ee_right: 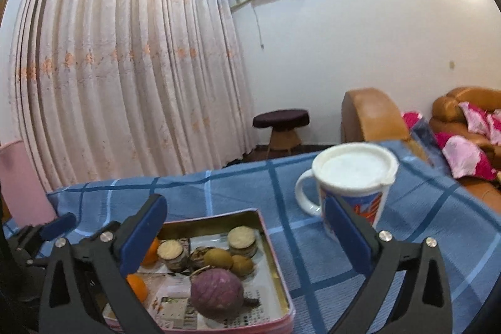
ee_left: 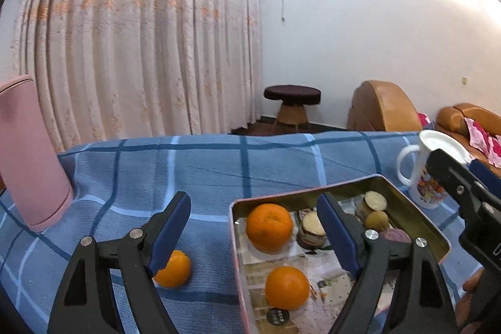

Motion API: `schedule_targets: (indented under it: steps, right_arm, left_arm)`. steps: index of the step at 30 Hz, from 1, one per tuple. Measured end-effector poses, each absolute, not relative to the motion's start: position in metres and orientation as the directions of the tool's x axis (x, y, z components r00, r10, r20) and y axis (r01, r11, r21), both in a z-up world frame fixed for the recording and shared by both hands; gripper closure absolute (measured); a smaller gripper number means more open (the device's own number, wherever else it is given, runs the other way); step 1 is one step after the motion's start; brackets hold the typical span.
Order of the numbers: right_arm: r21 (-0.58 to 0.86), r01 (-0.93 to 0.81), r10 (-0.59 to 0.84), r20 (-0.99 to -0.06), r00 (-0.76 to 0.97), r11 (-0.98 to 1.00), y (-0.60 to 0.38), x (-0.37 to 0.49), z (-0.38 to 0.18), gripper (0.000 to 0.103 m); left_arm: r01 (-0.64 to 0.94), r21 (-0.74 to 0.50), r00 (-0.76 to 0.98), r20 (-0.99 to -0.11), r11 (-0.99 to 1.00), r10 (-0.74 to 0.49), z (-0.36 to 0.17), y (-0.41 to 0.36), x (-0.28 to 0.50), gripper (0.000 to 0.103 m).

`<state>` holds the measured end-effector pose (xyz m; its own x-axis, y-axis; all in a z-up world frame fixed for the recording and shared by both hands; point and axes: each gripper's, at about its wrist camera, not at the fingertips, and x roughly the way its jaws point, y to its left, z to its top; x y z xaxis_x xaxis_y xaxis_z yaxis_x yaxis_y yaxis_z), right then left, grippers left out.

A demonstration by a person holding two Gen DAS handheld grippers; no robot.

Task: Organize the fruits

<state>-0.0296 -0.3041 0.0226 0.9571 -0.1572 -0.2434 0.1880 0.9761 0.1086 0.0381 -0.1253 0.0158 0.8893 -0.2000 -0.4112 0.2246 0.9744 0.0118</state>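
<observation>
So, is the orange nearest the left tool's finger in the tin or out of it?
Out. The orange lies on the blue checked cloth, left of the tin, whose wall stands between it and the two oranges inside.

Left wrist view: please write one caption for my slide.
Open left gripper above tin with two oranges; a third orange lies outside.

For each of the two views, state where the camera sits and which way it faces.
Left wrist: rides on the left gripper, looking forward and slightly down between its open fingers, over the tin tray and an orange on the cloth, toward the curtain; the right gripper shows at right.
Right wrist: rides on the right gripper, fingers open, facing the same tray and the lidded mug; the left gripper shows at left.
Shared: tray, mug, blue checked cloth, curtain, stool.
</observation>
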Motion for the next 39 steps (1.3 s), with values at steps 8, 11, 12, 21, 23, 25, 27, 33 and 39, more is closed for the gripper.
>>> schedule_targets:
  steps: [8,11,12,21,23,25,27,33,39]
  right_arm:
    - [0.031,0.19,-0.178,-0.228,0.957,0.981,-0.293,-0.03,0.022,0.0]
    - [0.025,0.188,-0.177,-0.234,0.956,0.982,-0.293,-0.029,0.021,0.0]
    - [0.03,0.188,-0.176,-0.236,0.956,0.982,-0.294,-0.03,0.02,0.0]
    - [0.037,0.194,-0.179,-0.249,0.952,0.98,-0.291,-0.035,0.019,0.0]
    - [0.033,0.194,-0.179,-0.257,0.95,0.98,-0.288,-0.036,0.018,0.0]
    - [0.025,0.202,-0.189,-0.262,0.946,0.979,-0.286,-0.036,0.018,0.0]
    - [0.016,0.211,-0.2,-0.26,0.945,0.977,-0.282,-0.039,0.018,0.0]
    - [0.019,0.21,-0.198,-0.262,0.944,0.977,-0.279,-0.043,0.017,0.0]
    - [0.022,0.219,-0.206,-0.261,0.943,0.976,-0.273,-0.051,0.017,0.0]
  left_arm:
    - [0.22,0.065,0.9,-0.399,0.973,-0.177,0.013,-0.135,0.035,0.019]
    - [0.224,0.069,0.899,-0.399,0.972,-0.179,0.012,-0.135,0.033,0.019]
    - [0.224,0.069,0.899,-0.401,0.972,-0.179,0.011,-0.135,0.032,0.019]
    - [0.225,0.051,0.892,-0.413,0.973,-0.184,0.012,-0.129,0.026,0.019]
    - [0.227,0.047,0.889,-0.417,0.973,-0.187,0.011,-0.126,0.025,0.019]
    - [0.23,0.044,0.887,-0.419,0.972,-0.191,0.011,-0.122,0.022,0.019]
    - [0.23,0.04,0.889,-0.415,0.972,-0.194,0.012,-0.12,0.018,0.019]
    - [0.24,0.036,0.885,-0.42,0.97,-0.203,0.012,-0.114,0.013,0.019]
    - [0.232,0.016,0.885,-0.418,0.973,-0.204,0.011,-0.102,0.004,0.019]
